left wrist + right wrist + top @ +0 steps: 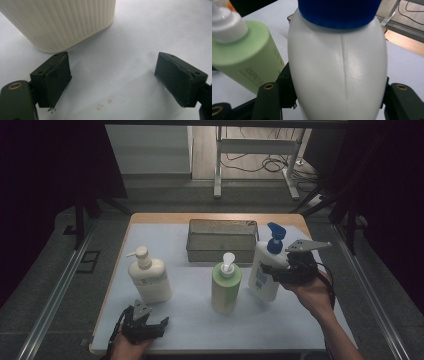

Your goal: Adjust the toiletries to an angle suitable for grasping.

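Note:
A white bottle with a blue pump [266, 270] is tilted and sits between the jaws of my right gripper [280, 272], which is shut on its body. In the right gripper view the white bottle [337, 75] bulges between both jaws, its blue cap [339, 12] at the top. A green bottle with a white pump [226, 287] stands just left of it, also seen as the green bottle [244, 62]. My left gripper [150, 322] rests open near the table's front edge, below a cream pump bottle [149, 277]. The ribbed cream bottle [60, 22] stands just beyond my left gripper [112, 82], whose jaws hold nothing.
A metal mesh basket [222, 251] stands at the back middle of the white mat [300, 320]. The wooden table edge [215, 217] runs behind it. Dark floor, rails and a desk frame with cables lie beyond the table.

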The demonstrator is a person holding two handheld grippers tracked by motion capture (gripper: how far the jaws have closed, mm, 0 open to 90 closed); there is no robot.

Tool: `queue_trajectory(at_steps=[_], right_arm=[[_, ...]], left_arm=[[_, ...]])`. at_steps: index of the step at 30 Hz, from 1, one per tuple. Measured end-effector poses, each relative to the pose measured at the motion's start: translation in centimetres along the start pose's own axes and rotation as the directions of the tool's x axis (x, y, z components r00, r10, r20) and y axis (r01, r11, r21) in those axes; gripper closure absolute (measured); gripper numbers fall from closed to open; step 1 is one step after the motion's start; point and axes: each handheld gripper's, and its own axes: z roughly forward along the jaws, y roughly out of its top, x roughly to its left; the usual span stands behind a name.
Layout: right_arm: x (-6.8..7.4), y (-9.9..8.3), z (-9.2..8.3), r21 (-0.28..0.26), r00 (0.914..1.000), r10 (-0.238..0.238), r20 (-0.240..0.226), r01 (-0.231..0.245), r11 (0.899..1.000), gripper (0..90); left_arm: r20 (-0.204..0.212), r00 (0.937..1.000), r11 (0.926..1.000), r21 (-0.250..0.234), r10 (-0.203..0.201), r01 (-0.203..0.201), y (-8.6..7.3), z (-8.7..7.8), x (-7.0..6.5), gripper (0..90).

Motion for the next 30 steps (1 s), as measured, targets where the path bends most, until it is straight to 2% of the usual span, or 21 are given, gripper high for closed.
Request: queue_trajectory(at_steps=[13,30], right_arm=[[-0.4,3.9,0.1,-0.012,0.9998,-0.008,-0.018,0.008,1.0,39.7],[-0.6,7.9,2.5,-0.022,0.9995,-0.028,-0.016,0.027,0.999,39.8]], left_arm=[[0.0,1.0,1.0,0.001,0.0,0.0,0.0,0.0,0.0,13.0],[0.001,1.0,1.0,0.004,0.001,-0.001,0.0,0.0,0.0,13.0]])
